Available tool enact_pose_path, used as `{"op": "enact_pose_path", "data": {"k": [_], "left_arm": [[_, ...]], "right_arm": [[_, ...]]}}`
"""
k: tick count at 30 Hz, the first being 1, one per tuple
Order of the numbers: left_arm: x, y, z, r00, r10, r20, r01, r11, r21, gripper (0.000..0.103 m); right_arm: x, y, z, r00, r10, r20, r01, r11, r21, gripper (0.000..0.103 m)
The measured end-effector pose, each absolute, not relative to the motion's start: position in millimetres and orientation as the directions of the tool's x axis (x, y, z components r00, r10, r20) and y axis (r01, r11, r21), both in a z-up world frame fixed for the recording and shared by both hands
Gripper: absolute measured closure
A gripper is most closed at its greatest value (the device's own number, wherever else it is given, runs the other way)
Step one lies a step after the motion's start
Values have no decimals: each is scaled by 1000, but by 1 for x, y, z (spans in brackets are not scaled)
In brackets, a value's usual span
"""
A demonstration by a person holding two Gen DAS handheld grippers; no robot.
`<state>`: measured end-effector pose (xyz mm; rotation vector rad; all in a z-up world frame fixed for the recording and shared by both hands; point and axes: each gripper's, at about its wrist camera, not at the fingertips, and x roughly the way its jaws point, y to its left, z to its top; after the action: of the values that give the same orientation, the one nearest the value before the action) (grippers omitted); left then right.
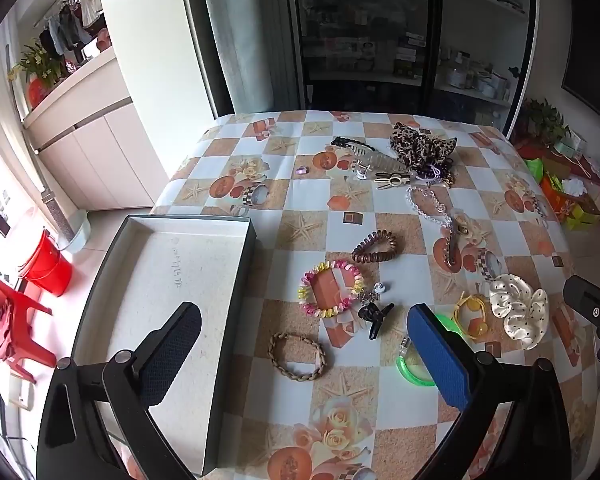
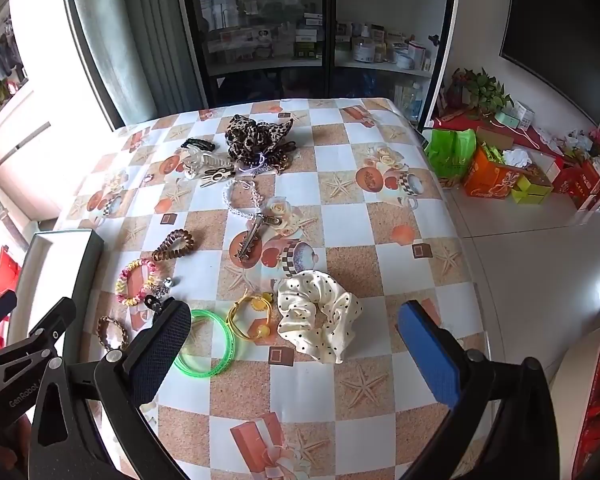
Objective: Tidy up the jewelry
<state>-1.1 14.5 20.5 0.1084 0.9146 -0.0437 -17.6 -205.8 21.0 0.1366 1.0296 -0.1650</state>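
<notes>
White letters reading "GenRobot" run along the black frame of the left gripper (image 2: 4, 312), seen low in the right wrist view.

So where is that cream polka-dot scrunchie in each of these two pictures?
Left wrist view: the cream polka-dot scrunchie lies at the far right, beyond the blue finger pad.
Right wrist view: the scrunchie sits near the middle, between the two open fingers.
Shared landmark: the yellow hair ties lie just left of it in both, with the green bangles further left.
</notes>
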Motion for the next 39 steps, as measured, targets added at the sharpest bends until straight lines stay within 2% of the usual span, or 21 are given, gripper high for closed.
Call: {"op": "enact_pose_path", "data": {"k": [39], "left_arm": [[-3, 15, 11, 589, 12, -808, 78, 994, 72, 0]], "right_arm": [[-18, -208, 19, 511, -70, -857, 202, 978, 40, 0]]}}
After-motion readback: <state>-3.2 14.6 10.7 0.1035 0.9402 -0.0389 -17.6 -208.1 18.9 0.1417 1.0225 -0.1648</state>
